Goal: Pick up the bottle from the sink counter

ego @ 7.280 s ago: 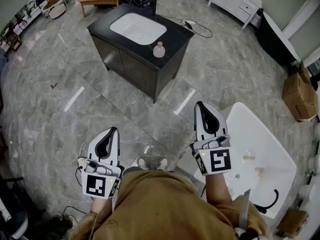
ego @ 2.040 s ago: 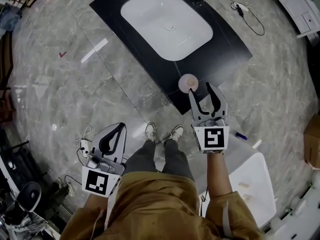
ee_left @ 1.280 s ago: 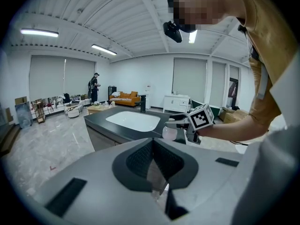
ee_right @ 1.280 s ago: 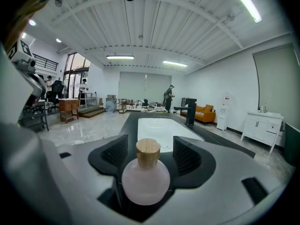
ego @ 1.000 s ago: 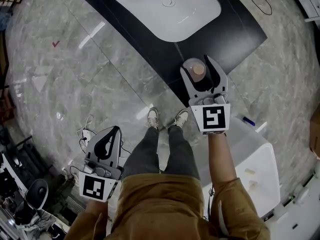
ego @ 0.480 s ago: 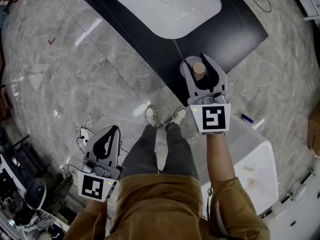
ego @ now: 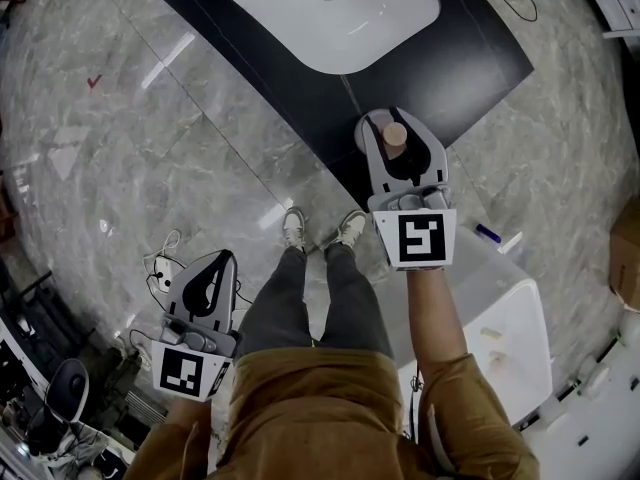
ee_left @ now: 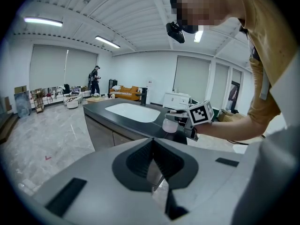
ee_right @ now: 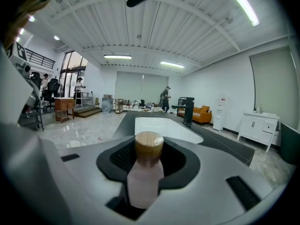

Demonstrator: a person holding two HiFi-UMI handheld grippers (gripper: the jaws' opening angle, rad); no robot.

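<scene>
A pale pink bottle with a wooden cap stands at the near corner of the black sink counter. My right gripper reaches over that corner; its jaws have just been closing with the bottle between them. In the right gripper view the bottle fills the gap and both pads lie against its body, so the right gripper is shut on it. My left gripper hangs low at the left, shut and empty, its tips meeting. From there the bottle shows beside the right hand.
A white basin is set in the counter, with a black faucet behind it. A white tub stands on the marble floor at the right, a cardboard box beyond it. The person's shoes are by the cabinet. People stand far off.
The right gripper's jaws have narrowed around the bottle since a second ago. Both hands have kept their places; the head view has shifted slightly.
</scene>
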